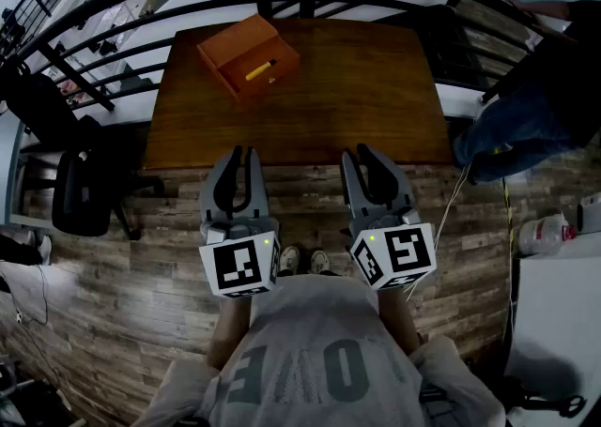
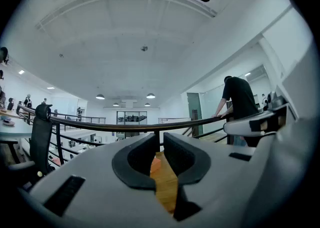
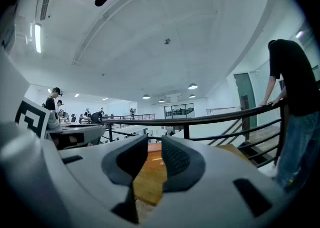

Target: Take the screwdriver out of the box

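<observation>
Wooden table bears an open box far left, screwdriver inside; left gripper and right gripper hover near, jaws almost together, nothing between them.

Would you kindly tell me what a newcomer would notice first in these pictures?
An open orange box with a yellow screwdriver inside sits at the far left of the wooden table. The left gripper and right gripper, both shut and empty, hover at its near edge.
</observation>
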Action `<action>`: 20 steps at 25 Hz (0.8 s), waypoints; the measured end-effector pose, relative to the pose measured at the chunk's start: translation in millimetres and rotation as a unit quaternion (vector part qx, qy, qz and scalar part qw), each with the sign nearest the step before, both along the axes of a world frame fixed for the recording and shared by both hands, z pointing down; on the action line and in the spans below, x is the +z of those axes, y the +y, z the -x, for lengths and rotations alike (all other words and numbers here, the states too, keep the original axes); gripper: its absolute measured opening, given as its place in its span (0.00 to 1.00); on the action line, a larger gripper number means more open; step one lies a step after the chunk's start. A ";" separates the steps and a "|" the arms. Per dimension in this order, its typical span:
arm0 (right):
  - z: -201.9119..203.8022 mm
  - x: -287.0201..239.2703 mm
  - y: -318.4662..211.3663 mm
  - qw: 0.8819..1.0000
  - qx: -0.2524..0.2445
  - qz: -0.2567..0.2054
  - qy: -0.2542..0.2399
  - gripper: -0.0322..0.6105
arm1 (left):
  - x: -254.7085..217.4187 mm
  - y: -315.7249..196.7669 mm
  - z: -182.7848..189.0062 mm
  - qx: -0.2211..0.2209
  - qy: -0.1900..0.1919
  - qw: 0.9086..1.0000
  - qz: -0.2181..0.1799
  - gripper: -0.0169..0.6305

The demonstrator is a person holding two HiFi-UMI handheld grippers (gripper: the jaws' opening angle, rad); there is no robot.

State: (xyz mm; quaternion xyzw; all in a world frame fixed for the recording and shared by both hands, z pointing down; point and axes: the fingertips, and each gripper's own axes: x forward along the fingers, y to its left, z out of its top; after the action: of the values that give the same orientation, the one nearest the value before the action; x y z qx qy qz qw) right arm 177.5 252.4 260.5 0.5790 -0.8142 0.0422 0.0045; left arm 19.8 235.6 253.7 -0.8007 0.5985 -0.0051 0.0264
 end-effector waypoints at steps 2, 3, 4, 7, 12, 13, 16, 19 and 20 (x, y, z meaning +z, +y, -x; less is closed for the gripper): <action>0.0 0.5 0.2 1.000 0.000 0.000 -0.002 0.19 | -1.2 0.0 0.6 0.000 0.002 1.000 -0.001 0.12; 0.2 0.8 0.2 1.000 0.000 0.000 -0.003 0.19 | -1.7 -0.3 1.2 0.000 0.003 1.000 -0.002 0.12; 0.5 1.4 0.0 1.000 0.001 0.001 -0.004 0.19 | -1.9 -0.8 2.2 0.000 0.003 1.000 -0.003 0.12; 3.2 2.3 -0.9 1.000 0.002 0.003 -0.009 0.19 | -0.9 -3.1 6.4 0.001 0.006 1.000 -0.003 0.12; 11.5 3.3 -3.6 1.000 0.005 0.003 -0.017 0.19 | 1.4 -9.5 16.2 0.007 0.008 1.000 0.001 0.12; 13.3 3.0 -4.4 1.000 0.006 0.001 -0.019 0.19 | 1.8 -11.1 18.8 0.008 0.008 1.000 0.000 0.12; 18.7 3.8 -6.1 1.000 0.010 0.000 -0.021 0.19 | 6.7 -16.4 28.3 0.010 0.007 1.000 0.001 0.12; 24.6 5.7 -8.7 1.000 0.018 -0.002 -0.012 0.19 | 14.7 -23.5 40.6 0.012 0.010 1.000 0.004 0.12; 25.5 5.9 -9.5 1.000 0.022 -0.002 -0.012 0.19 | 17.0 -26.0 44.2 0.012 0.012 1.000 0.007 0.12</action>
State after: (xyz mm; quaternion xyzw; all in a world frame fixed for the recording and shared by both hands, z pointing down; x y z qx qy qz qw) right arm 152.0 242.8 266.4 0.5961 -0.8015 0.0475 -0.0077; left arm -24.4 209.6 270.7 -0.8080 0.5891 0.0004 0.0134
